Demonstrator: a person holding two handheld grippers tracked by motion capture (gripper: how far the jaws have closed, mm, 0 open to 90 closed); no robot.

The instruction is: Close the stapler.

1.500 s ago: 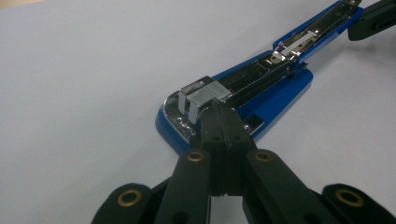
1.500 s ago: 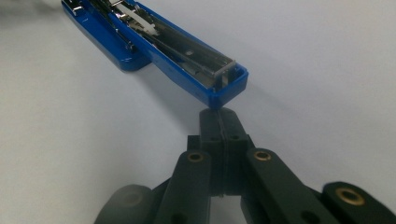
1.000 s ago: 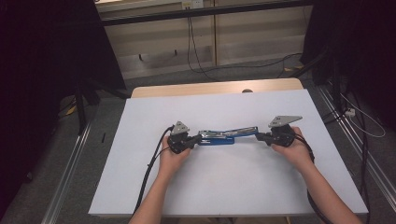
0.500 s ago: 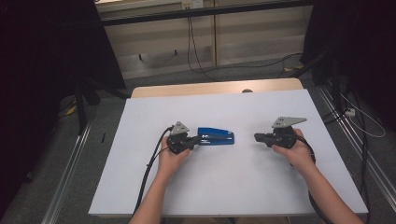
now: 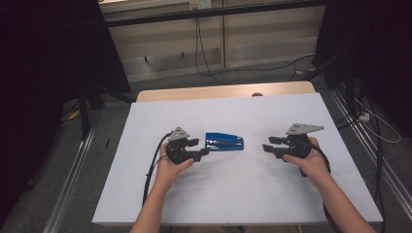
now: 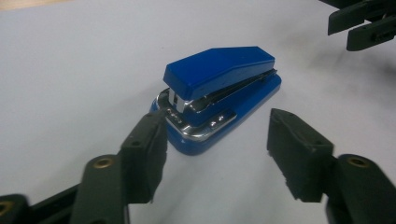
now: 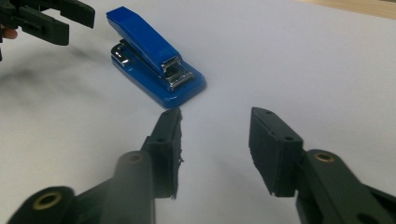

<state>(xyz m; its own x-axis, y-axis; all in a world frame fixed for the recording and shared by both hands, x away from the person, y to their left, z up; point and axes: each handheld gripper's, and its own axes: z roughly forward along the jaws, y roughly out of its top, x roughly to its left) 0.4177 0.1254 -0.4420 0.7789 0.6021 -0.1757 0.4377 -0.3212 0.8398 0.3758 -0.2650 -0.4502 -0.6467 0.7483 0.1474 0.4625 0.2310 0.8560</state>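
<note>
The blue stapler (image 5: 224, 142) lay flat on the bench (image 5: 243, 194), so the left hand-held gripper (image 5: 204, 152) waited wide open beside it, holding nothing, ready to grab

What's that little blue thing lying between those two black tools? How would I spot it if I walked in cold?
Look at the white table, then at the space between the person's two hands. There, close in front of the left hand-held gripper and farther from the right hand-held gripper, lies a stapler. It is the one bright blue thing on the white surface, with a shiny metal mechanism under its closed top.
</note>
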